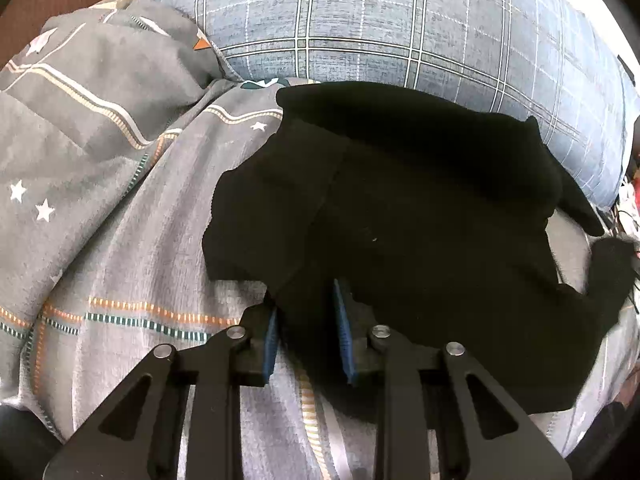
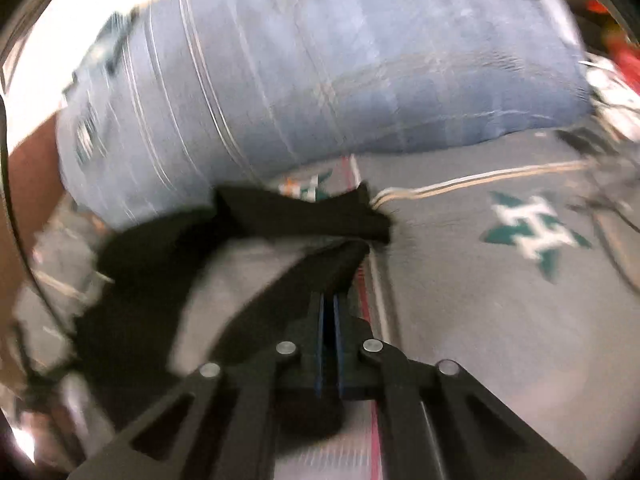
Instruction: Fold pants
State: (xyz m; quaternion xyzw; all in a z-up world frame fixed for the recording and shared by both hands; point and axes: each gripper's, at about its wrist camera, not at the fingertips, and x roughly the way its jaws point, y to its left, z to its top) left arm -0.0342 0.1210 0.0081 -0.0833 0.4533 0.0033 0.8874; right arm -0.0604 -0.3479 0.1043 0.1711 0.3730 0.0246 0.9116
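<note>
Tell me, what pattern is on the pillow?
Blue-grey plaid with white lines on the pillow; clearest in the left wrist view.

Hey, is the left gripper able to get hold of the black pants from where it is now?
Probably yes. The left gripper already has an edge of the black pants bunched between its blue pads, on the grey bedspread. Nothing lies in its way.
</note>
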